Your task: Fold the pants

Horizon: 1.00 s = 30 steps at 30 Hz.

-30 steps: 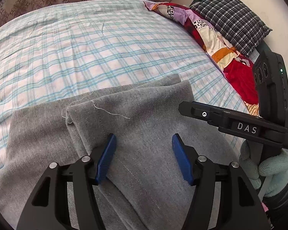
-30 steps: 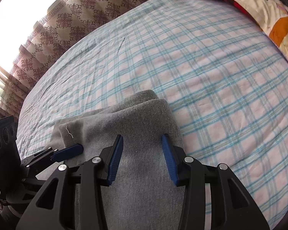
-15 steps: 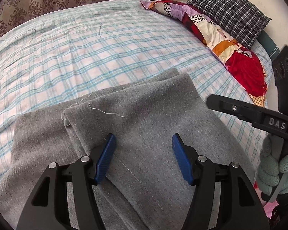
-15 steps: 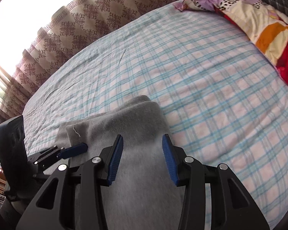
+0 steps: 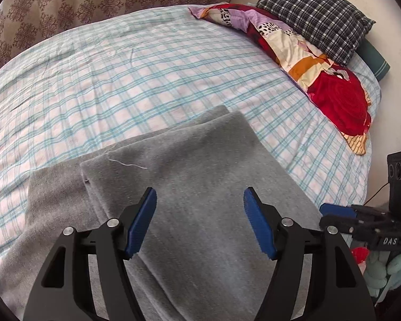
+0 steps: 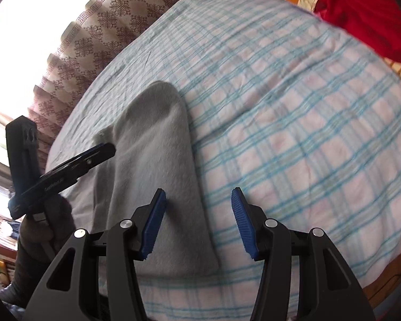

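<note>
Grey pants lie folded on the checked bed sheet, with a loose white thread near the upper fold's corner. My left gripper hovers above the folded cloth, its blue-padded jaws opening, nothing pinched between them. In the right wrist view the pants run down the left side. My right gripper hangs over their right edge and the sheet, jaws opening and empty. The left gripper shows at the left, the right gripper at the lower right of the left wrist view.
A patchwork quilt and a dark checked pillow lie at the bed's far right. A patterned curtain hangs behind the bed. A gloved hand holds the right tool beyond the bed's edge.
Both grippers widened their jaws. The right gripper slid right, off the middle of the pants to their right edge, and rolled. The left gripper rose slightly.
</note>
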Available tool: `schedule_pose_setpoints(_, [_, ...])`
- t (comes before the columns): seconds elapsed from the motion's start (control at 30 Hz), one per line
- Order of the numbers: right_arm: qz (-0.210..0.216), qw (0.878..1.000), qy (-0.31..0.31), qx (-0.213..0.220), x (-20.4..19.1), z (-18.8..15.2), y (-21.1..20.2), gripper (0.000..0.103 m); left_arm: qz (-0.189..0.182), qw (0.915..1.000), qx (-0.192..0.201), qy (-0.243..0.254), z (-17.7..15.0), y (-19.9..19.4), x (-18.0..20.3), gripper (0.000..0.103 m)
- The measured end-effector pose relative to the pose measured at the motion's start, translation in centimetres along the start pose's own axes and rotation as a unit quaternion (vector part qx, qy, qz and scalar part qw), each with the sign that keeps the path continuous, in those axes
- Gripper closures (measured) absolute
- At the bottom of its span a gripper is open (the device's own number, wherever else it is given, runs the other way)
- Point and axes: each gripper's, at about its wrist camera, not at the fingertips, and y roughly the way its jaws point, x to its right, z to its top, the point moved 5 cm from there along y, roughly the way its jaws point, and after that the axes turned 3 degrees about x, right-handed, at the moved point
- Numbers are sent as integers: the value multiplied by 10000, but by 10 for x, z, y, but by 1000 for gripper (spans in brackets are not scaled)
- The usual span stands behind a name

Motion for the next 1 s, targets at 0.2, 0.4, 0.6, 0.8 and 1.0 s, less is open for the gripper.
schedule_pose_setpoints(0.2, [126, 9998, -37, -159, -6, -13, 14, 50, -71, 9999, -147, 43, 1, 0, 13, 33])
schedule_pose_setpoints(0.4, [169, 9994, -263, -153, -18, -15, 16, 68, -228, 9993, -277, 71, 7, 5, 27, 33])
schedule_pose_setpoints(0.6, [-255, 9931, -1122, 242, -45, -13, -4, 75, -330, 9980, -466, 286, 13, 11, 47, 33])
schedule_pose_setpoints(0.8, [-932, 9625, -2463, 658, -95, -25, -15, 76, -621, 9956, -675, 178, 22, 11, 60, 21])
schedule_pose_setpoints(1.0, [-1050, 9340, -3334, 736, -134, -48, -9, 76, -908, 9910, -959, -213, 19, 9, 63, 21])
